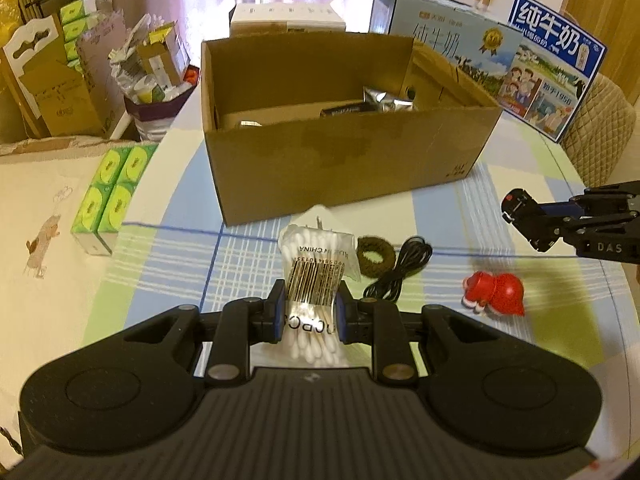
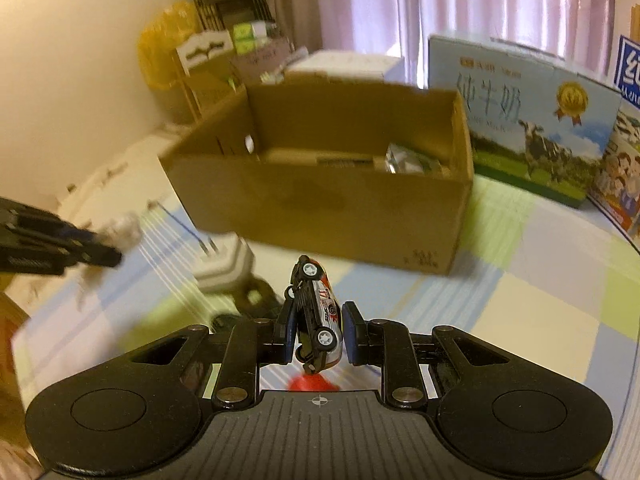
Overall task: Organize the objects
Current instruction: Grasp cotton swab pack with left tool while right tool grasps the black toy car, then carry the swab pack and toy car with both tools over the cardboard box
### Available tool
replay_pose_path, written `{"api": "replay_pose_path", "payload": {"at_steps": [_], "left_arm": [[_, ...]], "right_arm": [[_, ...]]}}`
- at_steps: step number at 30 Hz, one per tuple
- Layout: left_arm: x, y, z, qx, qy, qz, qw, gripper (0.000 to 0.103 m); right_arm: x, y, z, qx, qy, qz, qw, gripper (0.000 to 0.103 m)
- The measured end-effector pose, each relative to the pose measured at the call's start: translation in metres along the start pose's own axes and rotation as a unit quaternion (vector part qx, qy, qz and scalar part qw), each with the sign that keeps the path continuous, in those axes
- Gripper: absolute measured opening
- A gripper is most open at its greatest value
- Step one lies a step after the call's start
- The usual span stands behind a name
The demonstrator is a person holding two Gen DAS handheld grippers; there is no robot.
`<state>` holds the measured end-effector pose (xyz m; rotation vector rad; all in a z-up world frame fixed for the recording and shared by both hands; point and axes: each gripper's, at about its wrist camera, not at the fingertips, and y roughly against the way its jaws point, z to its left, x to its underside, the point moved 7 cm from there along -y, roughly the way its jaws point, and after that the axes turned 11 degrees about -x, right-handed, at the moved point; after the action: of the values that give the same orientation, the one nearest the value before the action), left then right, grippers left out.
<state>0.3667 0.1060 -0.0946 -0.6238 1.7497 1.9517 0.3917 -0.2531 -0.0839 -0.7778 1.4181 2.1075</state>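
Both jaws were loaded: left gripper (image 1: pixel 308 310) clamped the cotton swab bag (image 1: pixel 316 268), right gripper (image 2: pixel 317 334) the toy car (image 2: pixel 318 312), nose forward; the cardboard box (image 2: pixel 320 208) sat straight ahead, open-topped.

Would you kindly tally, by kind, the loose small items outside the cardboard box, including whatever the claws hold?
Cotton swab bag, in the left claw: 1
Toy car, in the right claw: 1
Hair tie: 1
Black cord: 1
Red figurine: 1
Plug adapter: 1
Tissue pack: 1
Total: 7
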Motion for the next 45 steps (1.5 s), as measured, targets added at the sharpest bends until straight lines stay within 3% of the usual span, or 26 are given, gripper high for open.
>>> {"api": "replay_pose_path", "payload": {"at_steps": [12,20,31,45], "left_arm": [[-0.072,0.003,0.002,0.004,-0.013,-0.055,0.9984,0.02],[-0.131,-0.022,0.0,0.0,-0.03,-0.071,0.9971,0.02],[-0.186,-0.096,-0.006,-0.002,-0.04,-0.028,0.9988,0.02],[-0.21,-0.168,-0.016,-0.005,-0.036,0.026,0.999,0.02]], "right_arm": [[-0.075,-0.018,0.011,-0.031,-0.001,-0.045,0.999,0.02],[-0.121,-0.055,-0.005,-0.018,0.013,-0.043,0.999,0.021],[-0.155,-0.116,-0.049,0.002,0.027,-0.003,1.0,0.021],[-0.167,-0.157,-0.089,0.012,0.021,0.028,0.999,0.021]]}}
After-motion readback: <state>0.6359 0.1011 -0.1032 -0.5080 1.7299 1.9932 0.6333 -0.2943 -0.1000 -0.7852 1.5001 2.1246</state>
